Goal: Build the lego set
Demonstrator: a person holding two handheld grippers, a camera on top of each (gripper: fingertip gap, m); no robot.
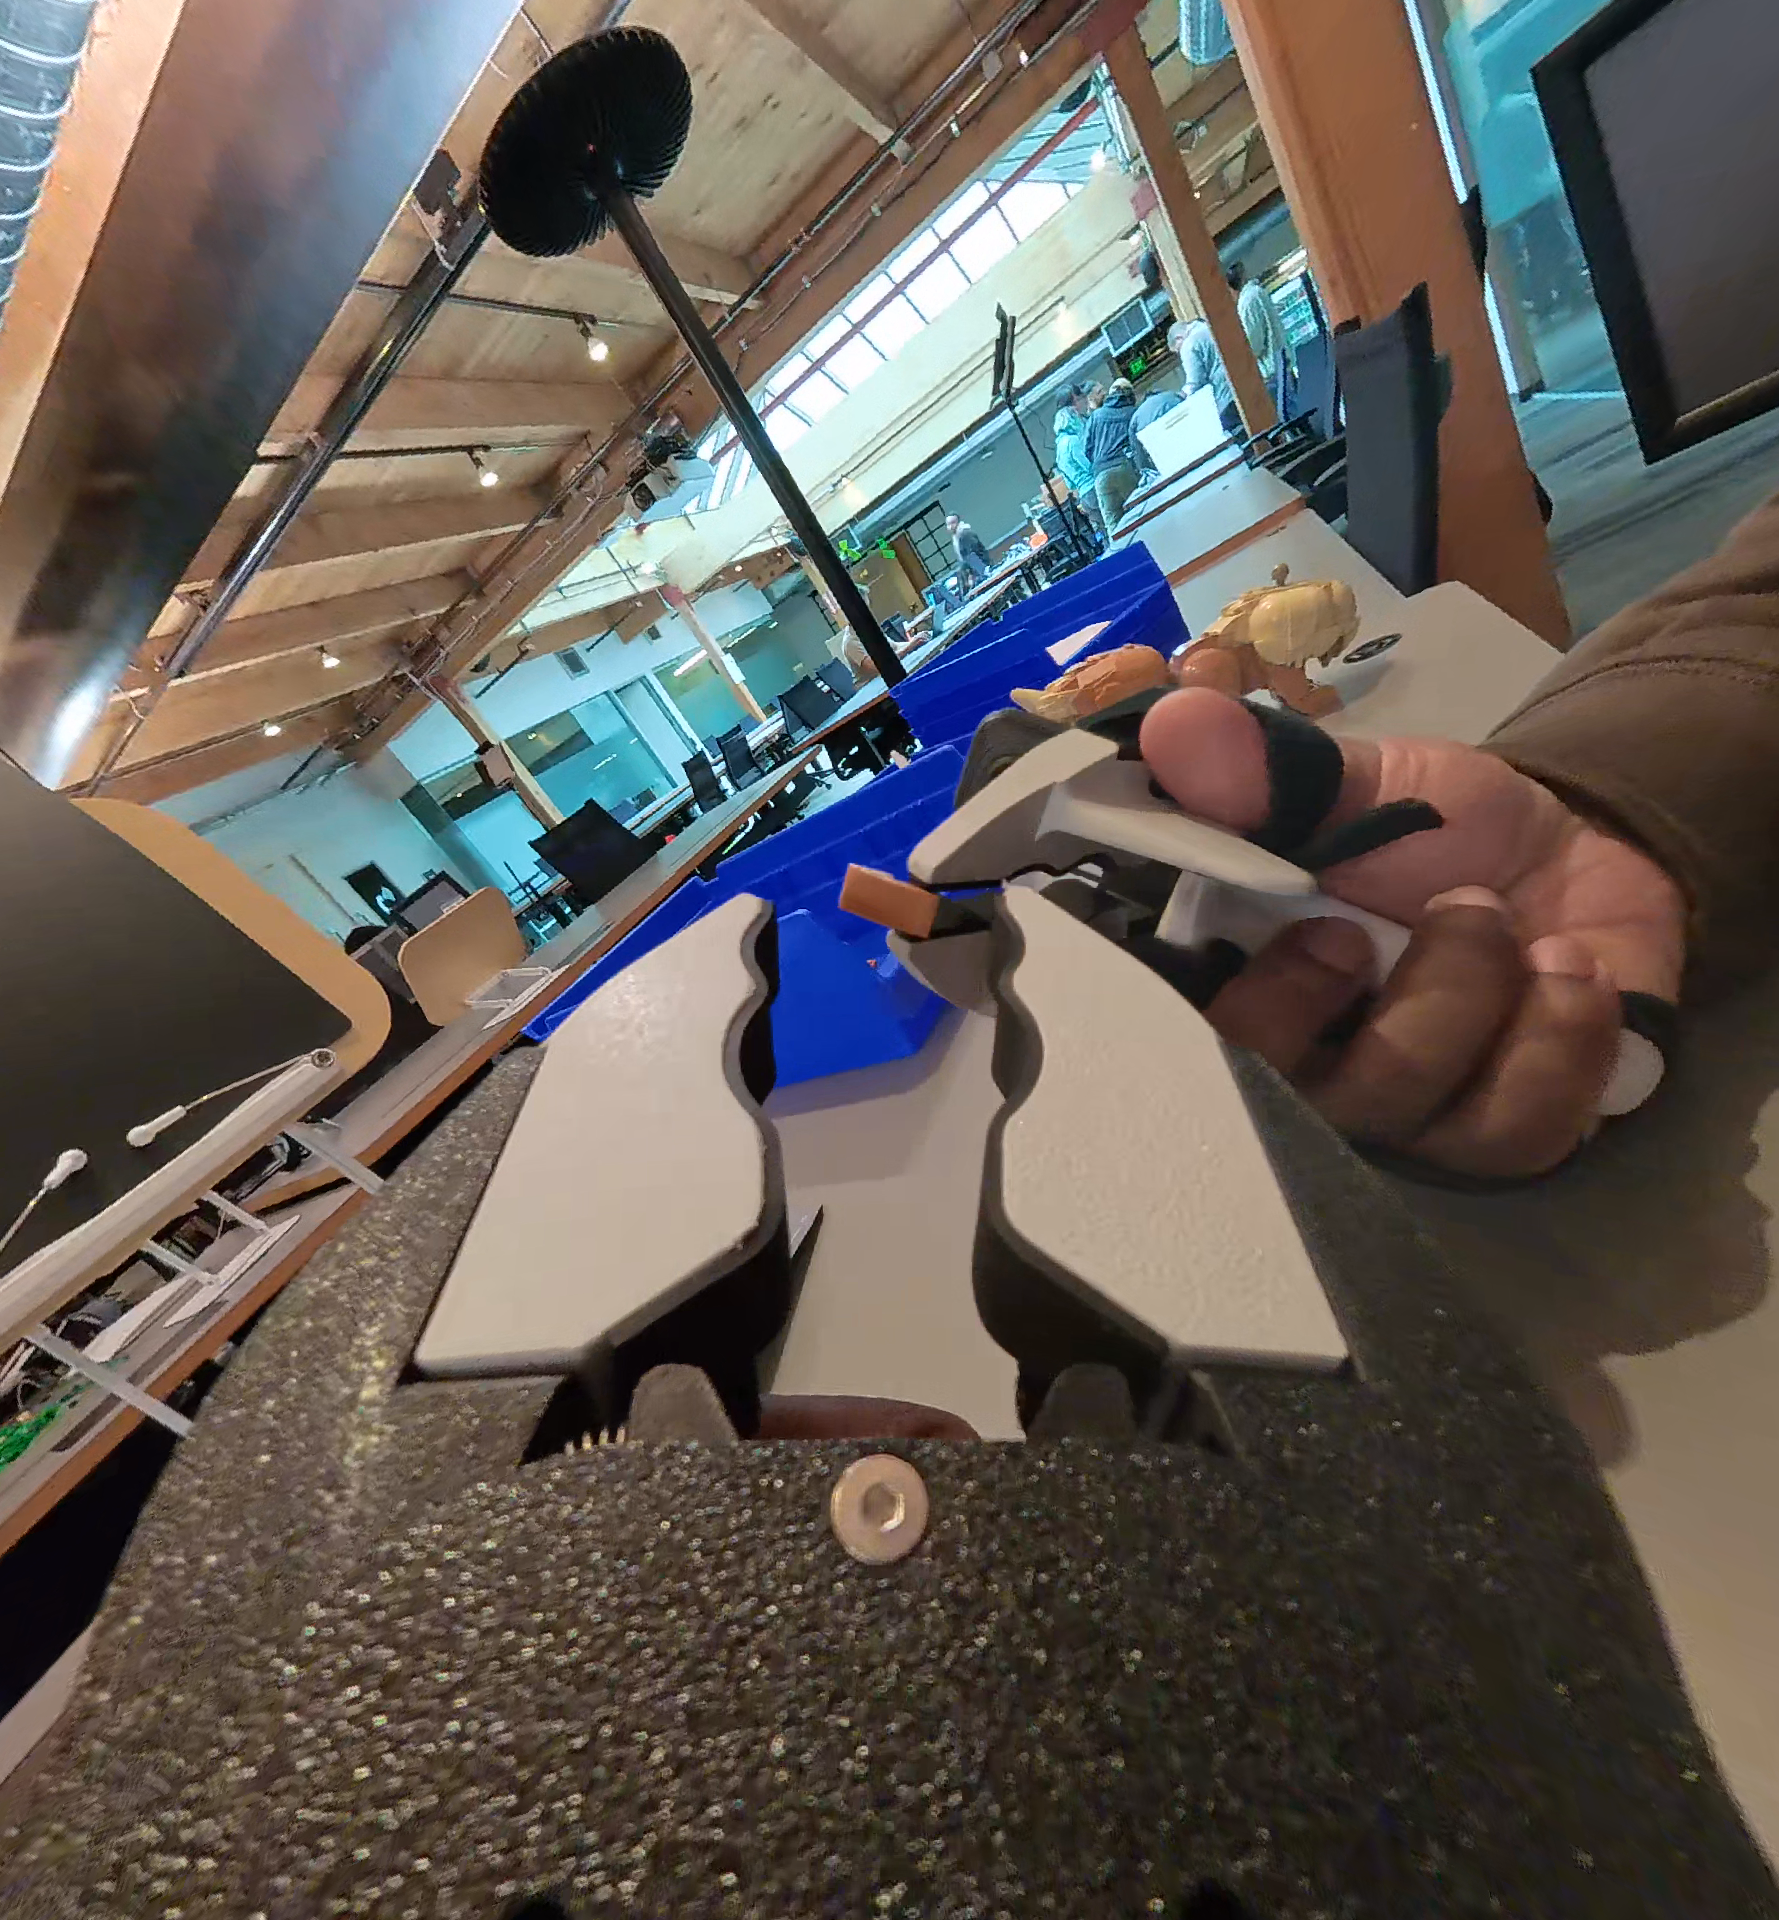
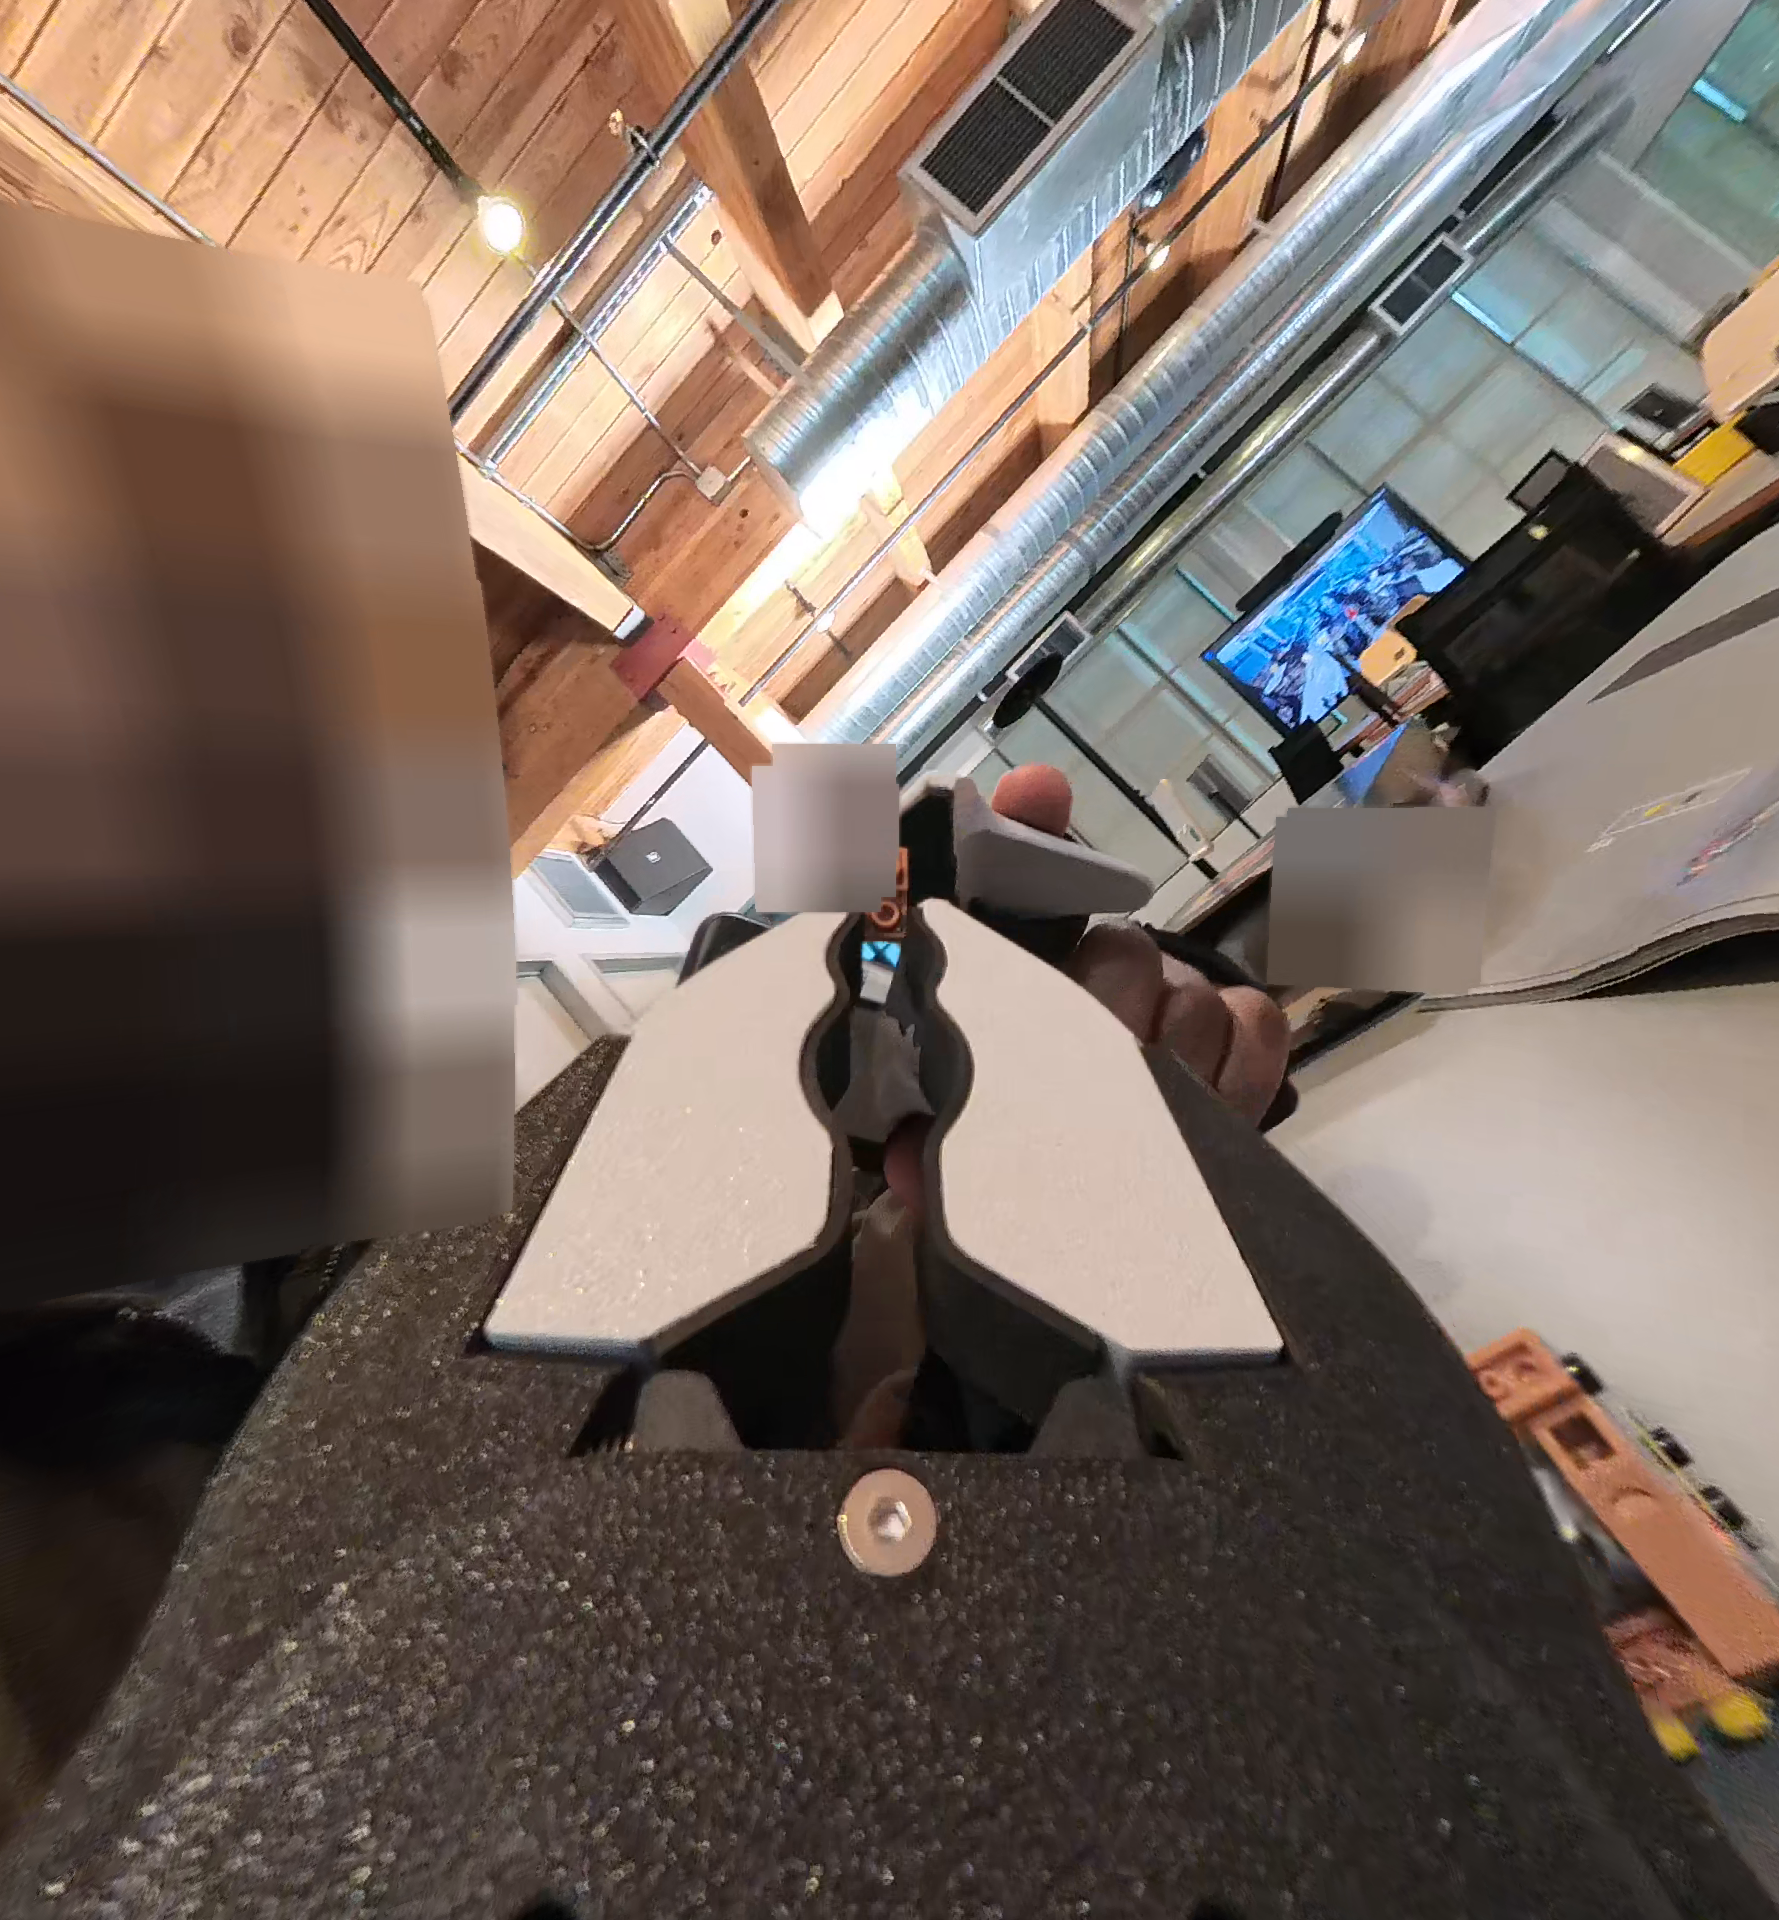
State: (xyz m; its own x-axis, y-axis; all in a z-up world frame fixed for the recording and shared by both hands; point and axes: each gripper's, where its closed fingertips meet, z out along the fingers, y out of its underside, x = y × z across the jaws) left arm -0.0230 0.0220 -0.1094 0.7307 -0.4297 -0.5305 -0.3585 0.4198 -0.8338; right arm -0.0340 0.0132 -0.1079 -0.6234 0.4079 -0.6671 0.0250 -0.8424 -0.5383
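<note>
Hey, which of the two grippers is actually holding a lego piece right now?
The right gripper, pinching a small brown brick. The left gripper hangs open and empty.

Open-plan office or lab: timber-beam ceiling with bare silver ducts, long desk rows with black chairs, glass partitions, wall screen, blue parts bins along the desk's far edge

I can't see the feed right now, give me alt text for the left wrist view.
The right gripper, held in a hand, pinches a small brown brick just beyond the open, empty left gripper. Behind them, blue bins sit on a grey table, with tan and brown brick figures farther back.
</note>
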